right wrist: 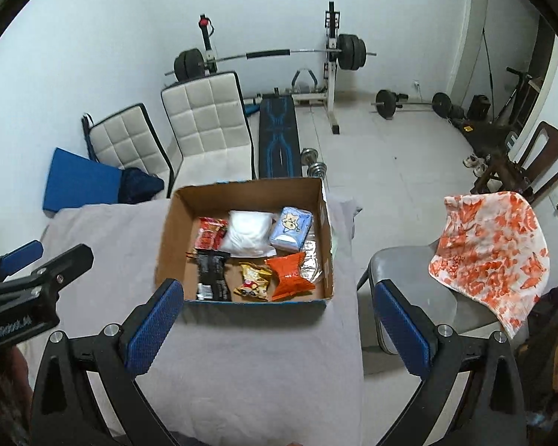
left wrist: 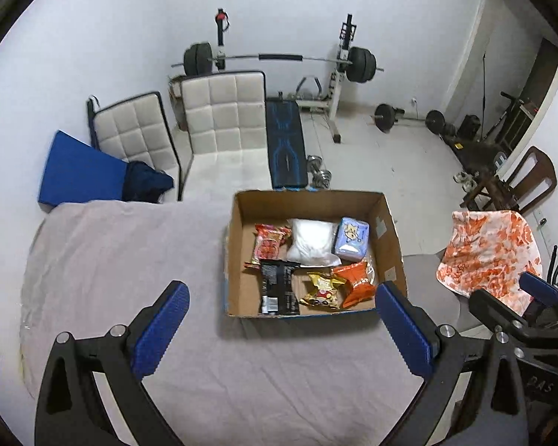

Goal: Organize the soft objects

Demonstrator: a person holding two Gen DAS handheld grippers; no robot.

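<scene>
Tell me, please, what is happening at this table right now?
A person holds a two-finger tool in each hand above a table covered with a grey cloth. Both the left tool and the right tool are open and hold nothing. Ahead sits an open cardboard box with soft packets inside: a white pouch, a blue tissue pack, an orange snack bag, a black packet and others. No packet lies on the cloth outside it.

The gray cloth point(left wrist: 130, 260) is lying bare beside the cardboard box point(left wrist: 238, 252). Packets are filling the box floor. A chair with an orange towel point(right wrist: 491, 252) is standing at the right.
</scene>
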